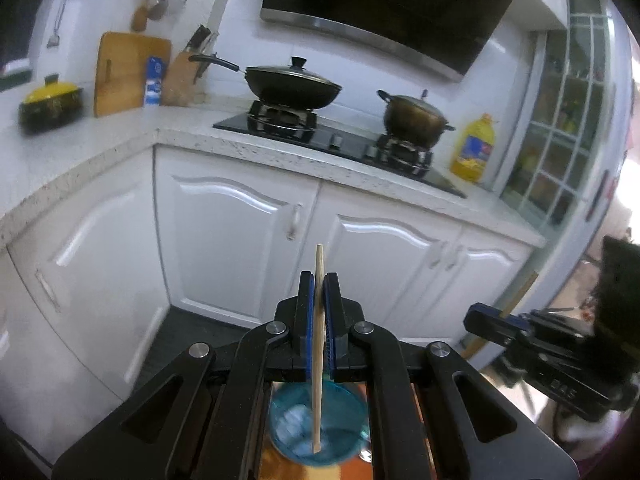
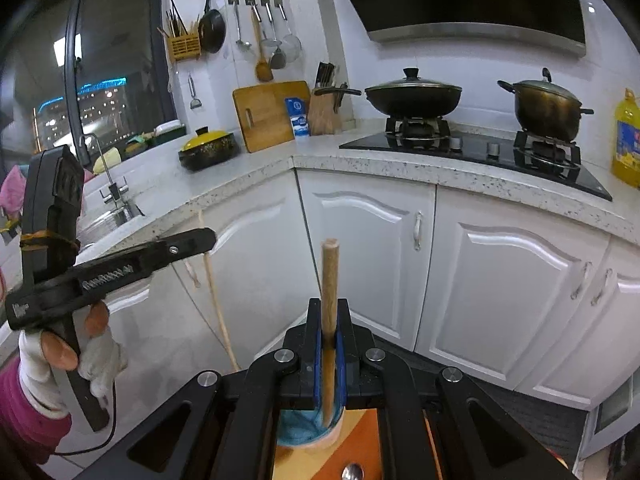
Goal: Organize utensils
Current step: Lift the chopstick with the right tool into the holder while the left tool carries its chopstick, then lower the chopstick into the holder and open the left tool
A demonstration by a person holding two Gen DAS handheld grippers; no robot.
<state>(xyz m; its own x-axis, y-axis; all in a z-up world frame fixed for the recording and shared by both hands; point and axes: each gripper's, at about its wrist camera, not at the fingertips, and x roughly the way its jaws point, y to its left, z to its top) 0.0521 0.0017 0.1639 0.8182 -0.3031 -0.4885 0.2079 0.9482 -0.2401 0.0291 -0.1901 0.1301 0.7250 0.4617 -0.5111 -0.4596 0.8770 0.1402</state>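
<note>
blue-padded left gripper (image 1: pixel 320 280) is clamping a thin pale wooden chopstick (image 1: pixel 318 344) above the translucent blue cup (image 1: pixel 318 426); right gripper (image 2: pixel 329 320) is clamping a thick brown wooden handle (image 2: pixel 330 300) dipping into that cup.

— What do we have in our right gripper (image 2: pixel 329 322)?

— A thick wooden stick (image 2: pixel 330 312), pinched upright between the blue pads (image 2: pixel 317 364); its lower end reaches into the blue cup (image 2: pixel 298 430) on the orange surface (image 2: pixel 360 448).

— And to our left?

— Our left gripper (image 2: pixel 120 264), held by a white-gloved hand (image 2: pixel 76 356), with a thin chopstick (image 2: pixel 218 300) slanting below it. Behind stand white cabinets (image 2: pixel 372 248) and a lidded wok (image 2: pixel 412 96).
</note>
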